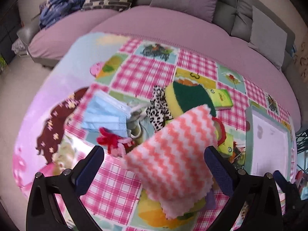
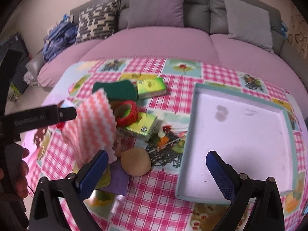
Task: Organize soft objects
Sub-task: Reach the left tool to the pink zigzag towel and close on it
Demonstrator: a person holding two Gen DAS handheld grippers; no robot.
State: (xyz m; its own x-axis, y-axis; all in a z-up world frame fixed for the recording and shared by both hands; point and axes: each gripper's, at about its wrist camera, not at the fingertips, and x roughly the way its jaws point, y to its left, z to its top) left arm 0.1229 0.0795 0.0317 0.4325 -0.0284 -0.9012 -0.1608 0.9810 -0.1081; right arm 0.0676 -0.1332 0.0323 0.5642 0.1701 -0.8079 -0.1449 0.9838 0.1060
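Note:
A pink-and-white zigzag cloth (image 1: pixel 173 157) hangs in the air between the wide-apart fingers of my left gripper (image 1: pixel 155 159), near neither pad; it also shows in the right wrist view (image 2: pixel 92 123). On the checked tablecloth lie a blue face mask (image 1: pixel 105 113), a red yarn piece (image 1: pixel 107 140), a leopard-print cloth (image 1: pixel 158 111) and a green-and-yellow sponge (image 1: pixel 189 96). A shallow blue-rimmed box (image 2: pixel 286 113) stands at the right, its white inside bare. My right gripper (image 2: pixel 156 163) is open and empty, just left of the box, above a tan round pad (image 2: pixel 135 161).
Two green tissue packs (image 2: pixel 152 87) (image 2: pixel 141 127), a red-and-green tape roll (image 2: pixel 127 113) and a purple cloth (image 2: pixel 118 181) lie mid-table. A sofa with purple cushions (image 2: pixel 156 5) runs behind the table. My left gripper's finger (image 2: pixel 38 117) crosses the right view at left.

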